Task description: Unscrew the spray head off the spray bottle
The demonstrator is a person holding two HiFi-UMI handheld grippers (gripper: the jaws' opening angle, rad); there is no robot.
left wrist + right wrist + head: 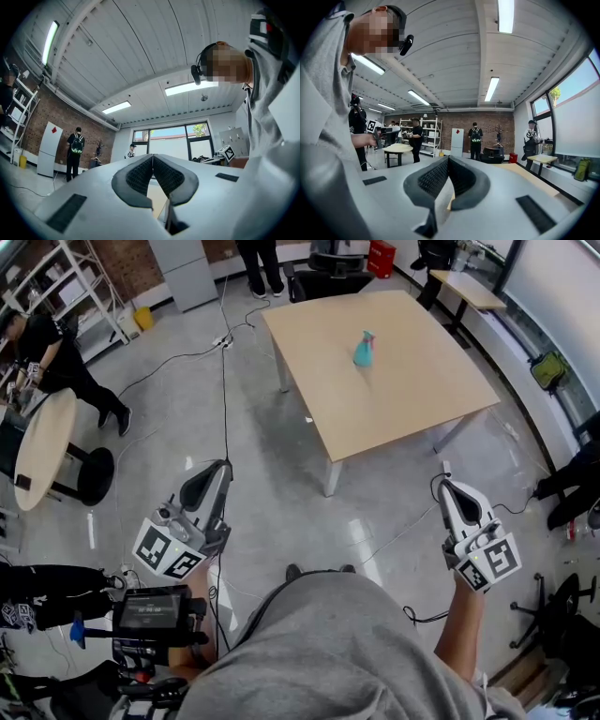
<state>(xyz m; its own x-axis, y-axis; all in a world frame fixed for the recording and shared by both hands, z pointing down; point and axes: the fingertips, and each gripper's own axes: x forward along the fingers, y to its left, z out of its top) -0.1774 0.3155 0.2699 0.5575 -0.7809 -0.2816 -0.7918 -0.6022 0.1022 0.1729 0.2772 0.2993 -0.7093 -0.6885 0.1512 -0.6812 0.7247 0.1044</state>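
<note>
Wooden table (412, 381) bears the spray bottle (364, 351), upright, spray head (367, 336) topmost.

Spray bottle (364, 350) far on desk (422, 395): too small, blurred, spray head detail unreadable. Right gripper view: desk mostly hidden behind right tool (447, 158) body, bottle spot covered. Head view: round table (42, 451) cut by left edge; near floor hidden by person's grey shirt (337, 652).
</note>
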